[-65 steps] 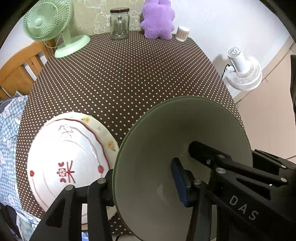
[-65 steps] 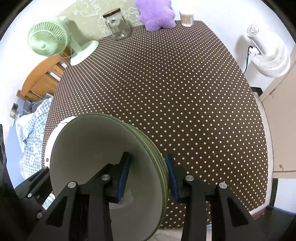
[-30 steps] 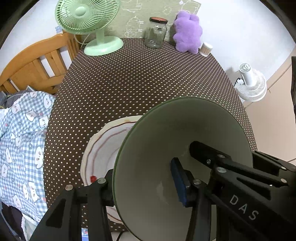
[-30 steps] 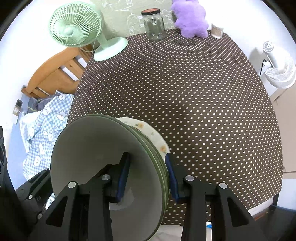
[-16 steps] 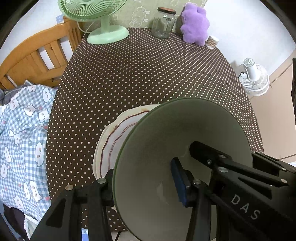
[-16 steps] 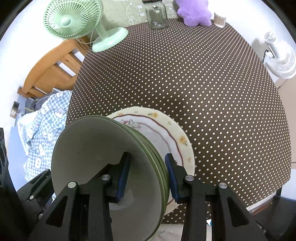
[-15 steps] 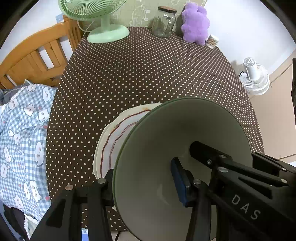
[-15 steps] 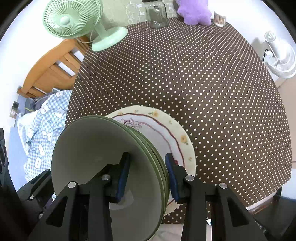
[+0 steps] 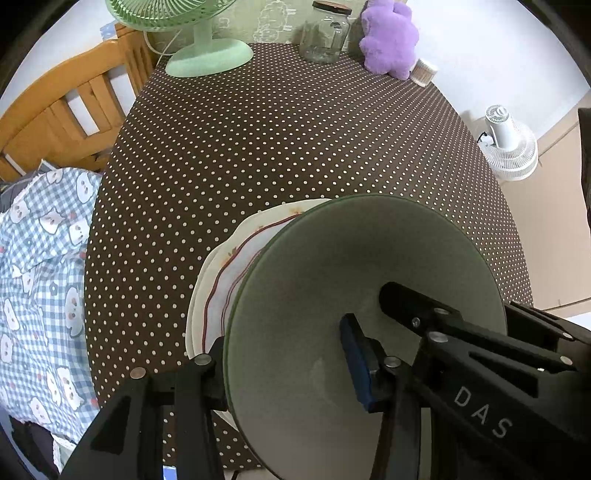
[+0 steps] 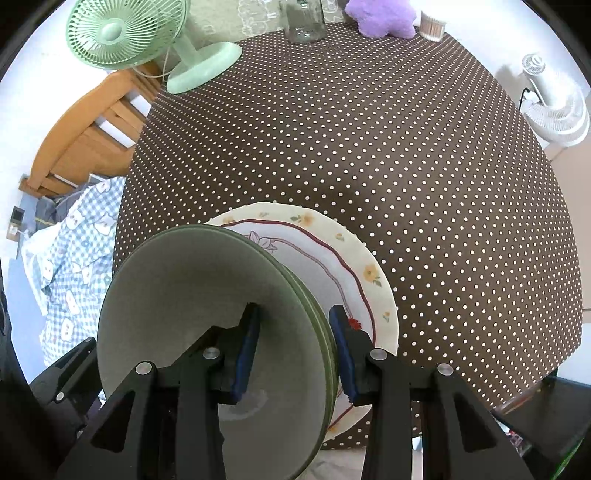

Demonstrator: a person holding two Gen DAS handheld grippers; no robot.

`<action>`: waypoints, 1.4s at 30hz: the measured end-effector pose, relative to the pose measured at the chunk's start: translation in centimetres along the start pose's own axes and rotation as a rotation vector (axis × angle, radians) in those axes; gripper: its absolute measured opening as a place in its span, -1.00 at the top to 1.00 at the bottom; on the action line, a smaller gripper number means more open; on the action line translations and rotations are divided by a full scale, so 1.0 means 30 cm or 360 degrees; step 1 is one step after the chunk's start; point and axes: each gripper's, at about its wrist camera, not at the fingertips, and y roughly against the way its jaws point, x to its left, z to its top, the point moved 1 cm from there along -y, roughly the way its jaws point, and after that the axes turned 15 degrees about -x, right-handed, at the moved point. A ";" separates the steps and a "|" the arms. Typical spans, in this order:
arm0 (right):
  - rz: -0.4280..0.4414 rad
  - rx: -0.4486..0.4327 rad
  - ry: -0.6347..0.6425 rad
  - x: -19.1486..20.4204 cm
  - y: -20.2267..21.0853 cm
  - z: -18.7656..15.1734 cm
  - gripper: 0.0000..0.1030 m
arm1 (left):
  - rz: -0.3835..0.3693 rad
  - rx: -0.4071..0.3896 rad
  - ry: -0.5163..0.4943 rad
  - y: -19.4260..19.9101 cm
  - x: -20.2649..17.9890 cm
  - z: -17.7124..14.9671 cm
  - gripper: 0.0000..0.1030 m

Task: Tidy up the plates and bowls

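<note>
- Left wrist view: brown polka-dot tablecloth (image 9: 295, 155) covers the table; mint desk fan (image 9: 199, 48), glass jar (image 9: 325, 35), purple plush toy (image 9: 389, 40) and a small toothpick holder (image 9: 424, 72) along the far edge. Wooden chair (image 9: 70, 110) at left with blue checked cloth (image 9: 40, 280) below it; white floor fan (image 9: 511, 147) at right.
- Left gripper (image 9: 284, 354) clamped on the rim of a stack of green bowls (image 9: 314, 295), one blue-padded finger inside, the other outside. Stack tipped on edge, opening facing the camera, held above a floral plate (image 9: 221, 280) lying flat near the table's near edge. Right gripper's black body reaches into the bowl from the right.
- Right wrist view: same tablecloth (image 10: 369, 147), mint fan (image 10: 125, 33), jar (image 10: 304, 22), plush (image 10: 384, 16), white fan (image 10: 554, 110).
- Right gripper (image 10: 295, 343) closed on the opposite rim of the green bowls (image 10: 177, 302); several nested rims visible between the blue pads. Floral plate (image 10: 347, 258) sits directly behind and beneath the stack; contact between them cannot be told.
</note>
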 end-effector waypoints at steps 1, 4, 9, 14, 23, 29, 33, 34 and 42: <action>-0.0002 0.0002 -0.0005 -0.002 -0.001 0.002 0.19 | 0.0000 -0.0002 -0.0006 -0.003 0.003 0.000 0.10; -0.0003 -0.0001 -0.0016 -0.007 -0.003 0.003 0.19 | 0.0004 -0.0013 -0.0032 -0.006 0.004 0.005 0.10; -0.0007 -0.0023 -0.0010 -0.004 -0.001 -0.001 0.15 | 0.0014 -0.0030 -0.0062 -0.006 0.005 0.007 0.09; -0.0053 -0.0085 0.0036 0.002 0.022 -0.002 0.09 | 0.0049 -0.0080 -0.0080 0.008 0.017 0.002 -0.18; -0.0064 -0.0323 0.0169 0.034 0.120 0.014 -0.47 | 0.0144 -0.0267 -0.0101 0.101 0.037 0.004 -0.36; 0.0014 -0.0442 0.0231 0.005 0.195 0.017 -0.62 | 0.0220 -0.0407 -0.0041 0.188 0.021 -0.017 -0.46; 0.0055 -0.0565 0.0287 -0.012 0.277 0.022 -0.71 | 0.0270 -0.0543 -0.0008 0.256 -0.020 -0.024 -0.52; 0.0062 -0.0592 0.0294 -0.017 0.296 0.022 -0.73 | 0.0285 -0.0586 0.0000 0.280 -0.033 -0.027 -0.56; 0.0110 -0.0831 0.0328 -0.123 0.465 -0.025 -0.94 | 0.0382 -0.0812 -0.0005 0.396 -0.132 -0.085 -0.86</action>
